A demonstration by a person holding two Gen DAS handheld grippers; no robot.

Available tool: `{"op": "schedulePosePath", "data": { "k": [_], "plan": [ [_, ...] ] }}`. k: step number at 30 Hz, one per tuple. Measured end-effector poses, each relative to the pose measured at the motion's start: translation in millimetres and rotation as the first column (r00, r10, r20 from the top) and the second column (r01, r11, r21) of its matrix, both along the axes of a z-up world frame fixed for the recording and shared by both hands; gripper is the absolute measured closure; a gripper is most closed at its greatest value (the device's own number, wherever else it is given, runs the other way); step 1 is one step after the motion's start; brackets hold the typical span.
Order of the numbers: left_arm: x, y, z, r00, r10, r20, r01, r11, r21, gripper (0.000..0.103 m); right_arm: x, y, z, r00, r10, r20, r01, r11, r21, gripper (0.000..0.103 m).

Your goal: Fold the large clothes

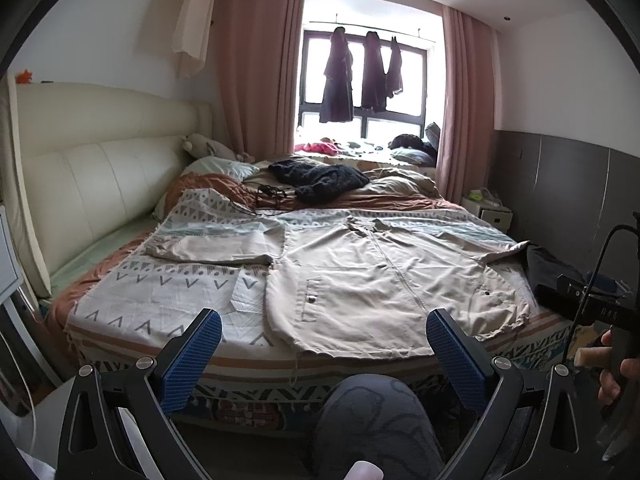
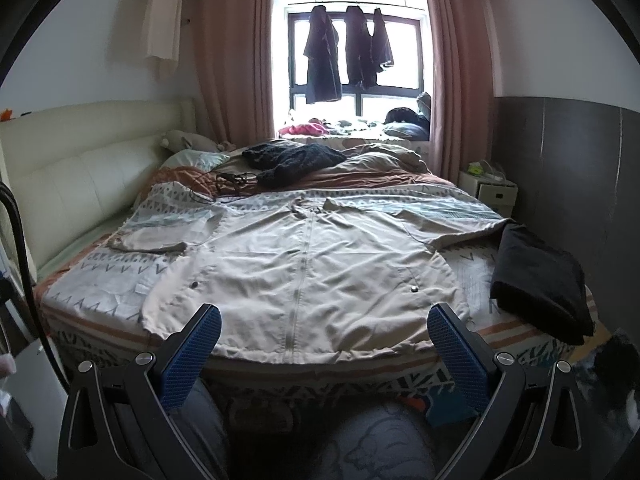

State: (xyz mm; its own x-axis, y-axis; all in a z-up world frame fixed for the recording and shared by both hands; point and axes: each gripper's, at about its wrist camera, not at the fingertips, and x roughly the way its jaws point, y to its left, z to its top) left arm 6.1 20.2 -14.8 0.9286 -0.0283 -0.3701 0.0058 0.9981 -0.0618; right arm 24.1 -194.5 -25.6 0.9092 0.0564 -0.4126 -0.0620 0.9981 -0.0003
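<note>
- Jacket [image 2: 304, 272] lies flat, centre frame, unfolded on bed [image 2: 520, 332].
- Left claw [image 1: 324, 344], right claw [image 2: 324, 340]: both wide open, empty.
- Risk: thin fabric may bunch if pinched unevenly.

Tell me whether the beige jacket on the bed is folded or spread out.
Spread out. The beige jacket lies flat, front up, zipper closed, both sleeves extended sideways on the patterned blanket. No fold made yet.

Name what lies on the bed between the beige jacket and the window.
A dark knitted garment and tangled black cables on rumpled bedding, beyond the beige jacket; the right wrist view shows it best.
</note>
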Motion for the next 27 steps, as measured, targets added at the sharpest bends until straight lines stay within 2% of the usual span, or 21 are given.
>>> {"op": "schedulePosePath", "data": {
  "k": [9, 14, 20, 27],
  "plan": [
    [4, 3, -5, 1.0, 0.003, -0.01, -0.003, 1.0, -0.007, 0.001, 14, -5, 7, 0.999, -0.03, -0.022, 0.031, 0.999, 0.03, 0.0],
    [20, 11, -9, 0.999, 0.02, -0.033, -0.021, 1.0, -0.013, 0.001, 30, -5, 12, 0.999, -0.041, -0.022, 0.041, 0.999, 0.03, 0.0],
    [52, 20, -11, 0.998, 0.043, -0.051, -0.044, 0.999, -0.011, 0.001, 68, -3, 11, 0.999, -0.036, -0.033, 0.037, 0.999, 0.039, 0.0],
    [111, 40, -12, 0.99, 0.094, -0.107, -0.096, 0.995, -0.016, 0.001, 127, 11, 12, 0.998, -0.017, -0.053, 0.02, 0.999, 0.05, 0.0]
  ]
}}
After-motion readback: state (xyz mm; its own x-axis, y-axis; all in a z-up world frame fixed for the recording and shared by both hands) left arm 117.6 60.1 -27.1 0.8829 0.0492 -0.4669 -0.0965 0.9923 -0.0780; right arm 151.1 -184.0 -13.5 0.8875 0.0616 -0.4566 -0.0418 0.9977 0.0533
